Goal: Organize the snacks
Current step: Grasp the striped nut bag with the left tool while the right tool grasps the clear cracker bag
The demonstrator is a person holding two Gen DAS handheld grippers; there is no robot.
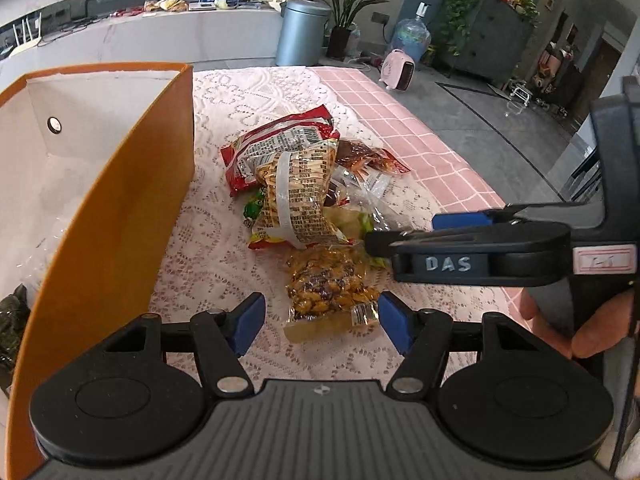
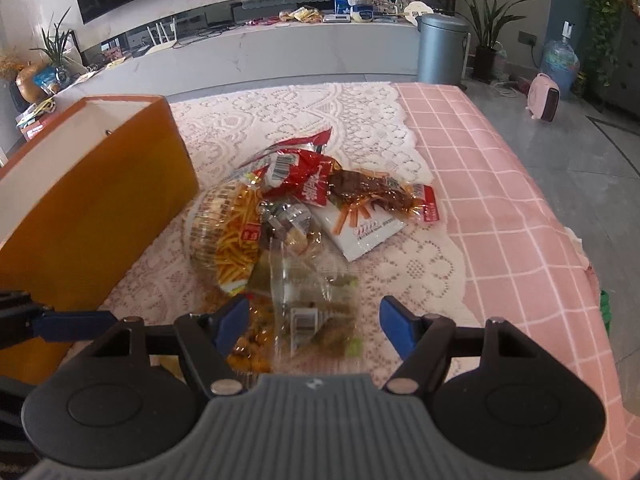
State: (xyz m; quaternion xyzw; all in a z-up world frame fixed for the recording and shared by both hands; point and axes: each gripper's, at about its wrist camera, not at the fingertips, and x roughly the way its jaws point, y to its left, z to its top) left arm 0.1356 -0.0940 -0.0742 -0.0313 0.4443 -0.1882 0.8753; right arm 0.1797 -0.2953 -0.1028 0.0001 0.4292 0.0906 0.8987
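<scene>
Snacks lie in one loose pile on the lace cloth that covers the middle of the bench. Pile contents, as far as visible: a red bag at the far side, a pouch of fried sticks, a dark brown pack and a white sachet toward the pink side, a clear pack and a nut pack nearest the cameras.

Orange box stands open-topped at the left of the pile, apart from it; a strip of bare lace separates its long wall from the nearest packs. Its white interior is mostly bare; a dark item shows at its near corner, too cut off to identify.

Left hand-held gripper is open, jaws wide, pads on either side of the near end of the nut pack without pressing it. Right hand-held gripper is also open, jaws spread above the clear pack, not closed on it. In the left view the right unit reaches in from the right edge, its tips over the pile's near right side; fingers of the holding hand show beneath it.

Lace ends in a scalloped edge on the right; beyond it pink checked cloth runs bare to the bench edge. Far lace behind the pile is also unoccupied.
</scene>
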